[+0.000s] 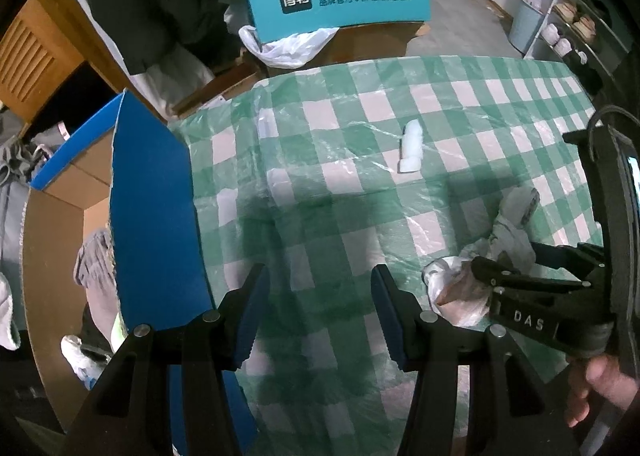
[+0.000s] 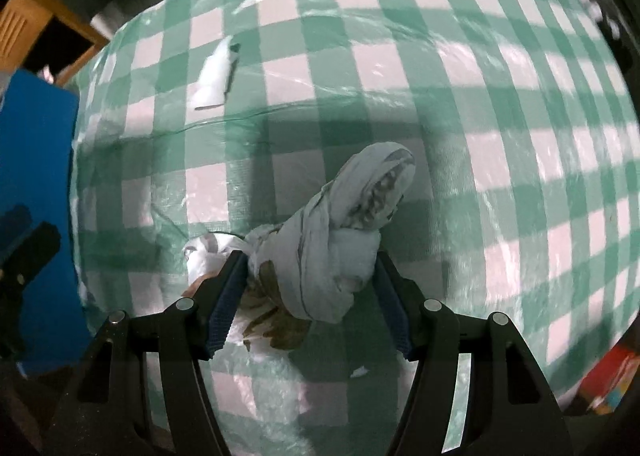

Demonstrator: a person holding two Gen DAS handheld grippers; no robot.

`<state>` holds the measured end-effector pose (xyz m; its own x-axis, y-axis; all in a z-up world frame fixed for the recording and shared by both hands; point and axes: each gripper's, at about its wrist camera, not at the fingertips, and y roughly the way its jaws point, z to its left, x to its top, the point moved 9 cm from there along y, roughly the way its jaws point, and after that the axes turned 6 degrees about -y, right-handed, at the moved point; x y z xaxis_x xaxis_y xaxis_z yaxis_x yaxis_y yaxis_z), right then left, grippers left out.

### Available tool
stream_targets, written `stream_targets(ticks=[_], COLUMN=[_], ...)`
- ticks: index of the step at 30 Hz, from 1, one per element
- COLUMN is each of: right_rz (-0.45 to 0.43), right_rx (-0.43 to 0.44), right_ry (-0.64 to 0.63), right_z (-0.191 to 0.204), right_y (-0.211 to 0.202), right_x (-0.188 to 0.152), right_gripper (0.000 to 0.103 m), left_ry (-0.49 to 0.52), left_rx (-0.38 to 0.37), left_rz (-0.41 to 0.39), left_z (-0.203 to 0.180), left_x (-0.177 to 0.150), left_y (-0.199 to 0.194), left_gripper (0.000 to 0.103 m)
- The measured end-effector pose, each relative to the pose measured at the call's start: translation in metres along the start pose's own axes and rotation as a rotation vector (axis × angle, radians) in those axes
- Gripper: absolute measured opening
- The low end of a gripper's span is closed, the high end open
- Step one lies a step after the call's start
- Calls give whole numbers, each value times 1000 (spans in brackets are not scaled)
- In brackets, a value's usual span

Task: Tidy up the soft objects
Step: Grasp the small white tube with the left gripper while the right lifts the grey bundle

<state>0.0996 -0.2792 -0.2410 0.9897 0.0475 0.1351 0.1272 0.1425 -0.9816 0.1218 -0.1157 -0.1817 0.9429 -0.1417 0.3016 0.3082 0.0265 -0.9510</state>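
grey cloth bundle (image 2: pixel 332 248) points up-right; right hand-held gripper (image 2: pixel 310 304) straddles it, jaws apart

- In the right wrist view the left jaw covers part of the white bag (image 2: pixel 204 256) and the brown cloth (image 2: pixel 272 320) beside the grey bundle (image 2: pixel 332 252); whether the pads press the bundle cannot be told.
- The worktop (image 2: pixel 500 103) is smeared by blur towards its far and right edges.
- The box (image 1: pixel 56 240) is cut off at the left edge of the left wrist view, and its blue flap (image 1: pixel 156 215) hides part of the clothes (image 1: pixel 96 264) inside.
- The shelf items (image 1: pixel 576 23) are too small to identify.
- The hand (image 1: pixel 600 388) is cropped at the corner.
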Motion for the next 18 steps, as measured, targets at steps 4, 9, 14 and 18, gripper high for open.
stream_targets(ticks=[4, 9, 14, 18], right_rz=[-19, -69, -141, -177], right_rx=[-32, -62, -64, -68], right_ry=[-79, -125, -137, -119], right_z=[11, 13, 6, -10], right_y=[1, -16, -49, -65], right_x=[8, 20, 27, 32], right_gripper=[55, 52, 52, 52], left_ry=[-19, -31, 16, 33], left_rx=[-16, -60, -97, -119], left_rz=[14, -9, -88, -122], left_z=[1, -13, -38, -49], left_x=[3, 15, 38, 51], left_y=[8, 14, 12, 18], left_gripper=[54, 62, 72, 74])
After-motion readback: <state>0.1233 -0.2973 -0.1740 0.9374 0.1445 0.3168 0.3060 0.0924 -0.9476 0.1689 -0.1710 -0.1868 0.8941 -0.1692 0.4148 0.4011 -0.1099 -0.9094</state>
